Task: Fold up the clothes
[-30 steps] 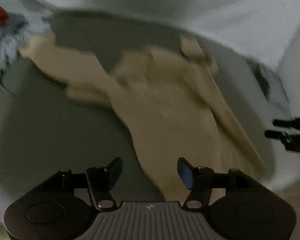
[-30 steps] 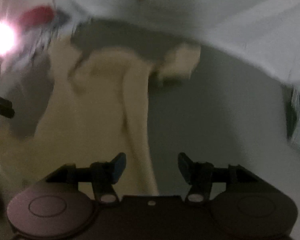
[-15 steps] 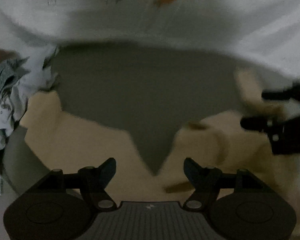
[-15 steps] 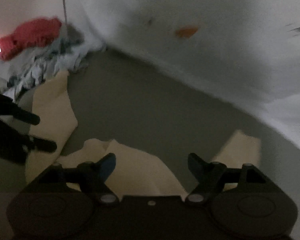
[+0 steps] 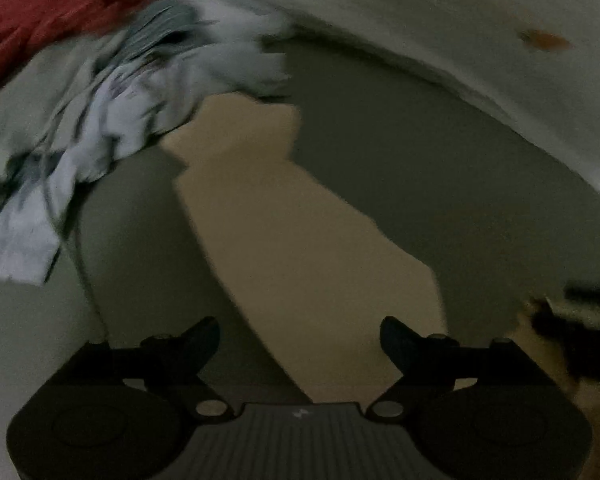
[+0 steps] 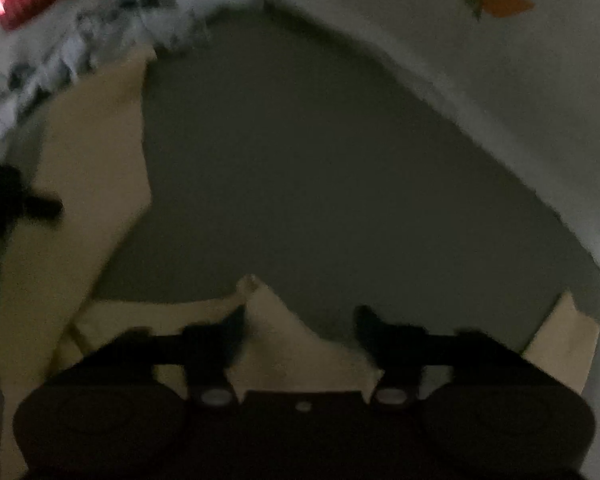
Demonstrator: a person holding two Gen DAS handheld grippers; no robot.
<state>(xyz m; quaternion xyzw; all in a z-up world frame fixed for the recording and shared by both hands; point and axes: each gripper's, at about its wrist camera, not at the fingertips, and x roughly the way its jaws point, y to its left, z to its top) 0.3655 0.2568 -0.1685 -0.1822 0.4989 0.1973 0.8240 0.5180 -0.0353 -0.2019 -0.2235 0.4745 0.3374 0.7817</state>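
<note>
A beige garment lies spread on a grey surface. One long beige leg runs from the clothes pile down to between the fingers of my left gripper. That gripper hangs just above it, its jaws wide and still opening, and it grips nothing. In the right wrist view a raised fold of the same beige garment stands between the jaws of my right gripper, close to the left finger. These jaws are closing and a gap remains at the right finger. The left gripper shows dark at that view's left edge.
A pile of clothes sits at the top left, a red garment on grey-white ones. A white sheet with a carrot print borders the grey surface at the back and right. Another beige flap lies at the far right.
Both views have swung left and sunk closer to the cloth, so the pile is now larger. The left jaws have widened. The right jaws have narrowed around the beige fold.
</note>
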